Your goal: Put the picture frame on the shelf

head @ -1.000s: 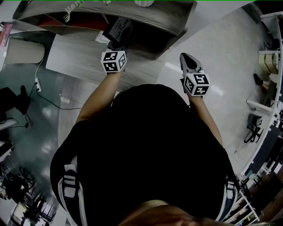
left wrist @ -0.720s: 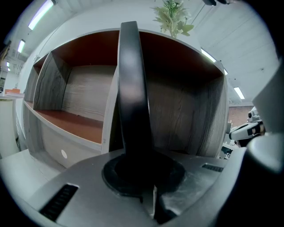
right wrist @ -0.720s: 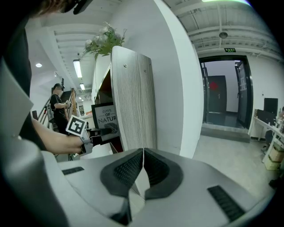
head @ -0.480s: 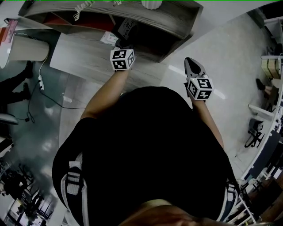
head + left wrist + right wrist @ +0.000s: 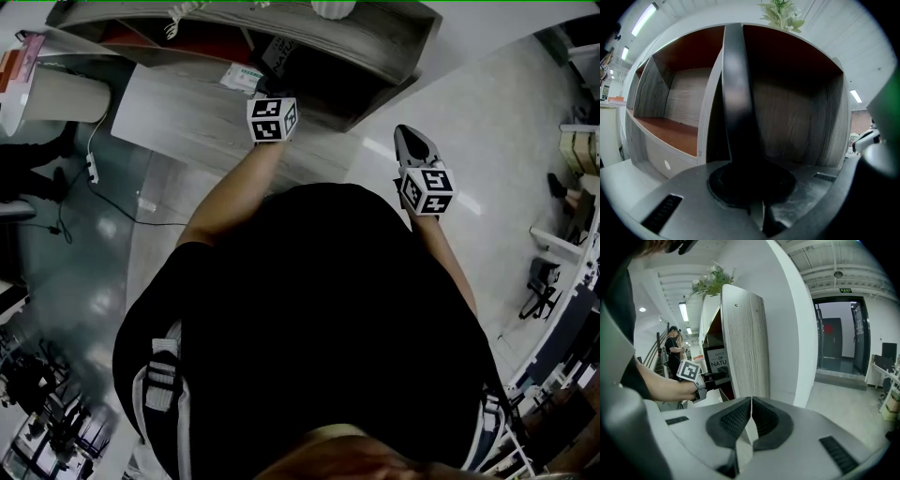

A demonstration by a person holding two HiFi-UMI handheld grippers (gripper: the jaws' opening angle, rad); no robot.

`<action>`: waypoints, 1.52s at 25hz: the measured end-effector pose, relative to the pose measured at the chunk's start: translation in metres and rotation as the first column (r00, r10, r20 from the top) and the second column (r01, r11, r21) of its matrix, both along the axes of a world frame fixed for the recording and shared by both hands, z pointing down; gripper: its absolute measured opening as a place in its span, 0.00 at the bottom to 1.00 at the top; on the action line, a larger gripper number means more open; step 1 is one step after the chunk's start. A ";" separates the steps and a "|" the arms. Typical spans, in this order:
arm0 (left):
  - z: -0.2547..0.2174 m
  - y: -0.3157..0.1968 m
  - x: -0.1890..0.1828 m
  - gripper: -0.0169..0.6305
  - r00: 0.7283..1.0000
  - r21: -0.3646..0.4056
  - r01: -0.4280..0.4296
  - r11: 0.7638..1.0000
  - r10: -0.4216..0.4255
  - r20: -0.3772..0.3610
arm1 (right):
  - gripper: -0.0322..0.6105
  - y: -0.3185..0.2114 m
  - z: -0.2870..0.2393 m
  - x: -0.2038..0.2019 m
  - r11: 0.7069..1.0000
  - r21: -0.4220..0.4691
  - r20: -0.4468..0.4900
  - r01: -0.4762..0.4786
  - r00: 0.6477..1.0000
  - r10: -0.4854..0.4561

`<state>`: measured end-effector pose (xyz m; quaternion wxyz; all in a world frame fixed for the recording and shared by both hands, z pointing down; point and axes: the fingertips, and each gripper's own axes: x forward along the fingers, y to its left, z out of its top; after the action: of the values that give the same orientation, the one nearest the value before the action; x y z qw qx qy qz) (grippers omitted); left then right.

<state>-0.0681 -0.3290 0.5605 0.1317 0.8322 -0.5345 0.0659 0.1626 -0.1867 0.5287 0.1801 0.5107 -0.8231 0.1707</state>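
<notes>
A black picture frame [image 5: 281, 52] with white lettering stands upright in the grey wooden shelf [image 5: 375, 37], partly hidden under the shelf's top board. My left gripper [image 5: 276, 90] is shut on the frame's near edge. In the left gripper view the frame [image 5: 736, 103] rises edge-on from the closed left gripper [image 5: 752, 185], in front of the shelf's right compartment [image 5: 801, 117]. My right gripper [image 5: 409, 141] hangs shut and holds nothing, to the right of the shelf's corner. The right gripper view shows the right gripper [image 5: 751, 404] facing the shelf's side panel [image 5: 745, 343], with the frame [image 5: 716, 363] beyond it.
A white vase [image 5: 333, 7] with a plant [image 5: 780, 14] stands on top of the shelf. A low pale platform [image 5: 187, 108] in front of the shelf bears a small packet [image 5: 242, 77]. A cable and power strip [image 5: 89, 164] lie on the floor at left. A person [image 5: 672, 345] stands far behind.
My left gripper has edged the frame a little further in under the shelf's top board. The right gripper has stayed where it was, still shut.
</notes>
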 end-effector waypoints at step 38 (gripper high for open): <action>0.006 -0.005 0.012 0.07 0.999 -0.058 -0.033 0.998 0.030 -0.043 | 0.08 0.003 0.000 -0.002 1.000 0.001 0.011 0.015 1.000 -0.015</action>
<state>-0.0566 -0.3340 0.5661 0.1660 0.8376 -0.5163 0.0661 0.1603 -0.1839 0.5291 0.1765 0.5036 -0.8281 0.1717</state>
